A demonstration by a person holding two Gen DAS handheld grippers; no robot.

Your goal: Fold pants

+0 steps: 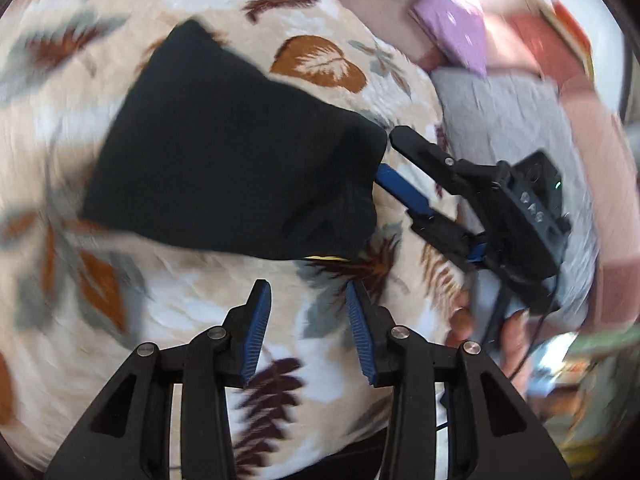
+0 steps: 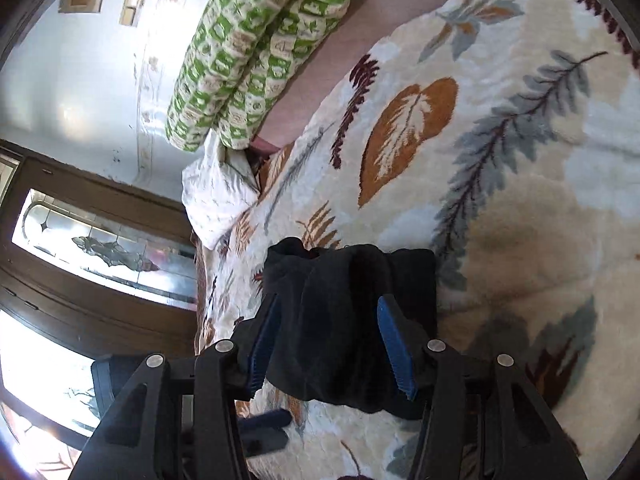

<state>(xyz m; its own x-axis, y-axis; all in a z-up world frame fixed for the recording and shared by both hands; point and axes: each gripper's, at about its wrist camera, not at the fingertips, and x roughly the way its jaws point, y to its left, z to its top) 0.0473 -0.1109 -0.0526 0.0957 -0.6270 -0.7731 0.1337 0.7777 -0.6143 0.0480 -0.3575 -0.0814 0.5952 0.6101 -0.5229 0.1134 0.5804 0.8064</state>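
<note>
One pair of black pants (image 1: pixel 224 148), folded into a compact wedge, lies flat on the leaf-print blanket (image 1: pixel 328 12) that covers the bed. Two grippers in view.

Left gripper (image 1: pixel 308 328): jaws partly open, nothing between them, hanging over bare blanket just below the pants' near edge, not touching the cloth.

Right gripper (image 2: pixel 328 344): jaws about half open, straddling the end of the pants. From the left wrist view one blue finger (image 1: pixel 404 194) runs in under the pants' right edge while the black one sits just beside that corner on top. From its own camera the cloth bunches between the two pads, but the pads stand off it, no pinch visible. A hand (image 1: pixel 508 336) holds this gripper's handle, right of the pants.

Other things counted: one green-and-white patterned quilt roll (image 2: pixel 256 52) beyond the blanket's far edge; one white pillow (image 2: pixel 216 196) at the blanket's edge below the roll; one grey cloth (image 1: pixel 504 120) and one purple cloth (image 1: pixel 452 28), both right of the pants. The left view is blurred.
</note>
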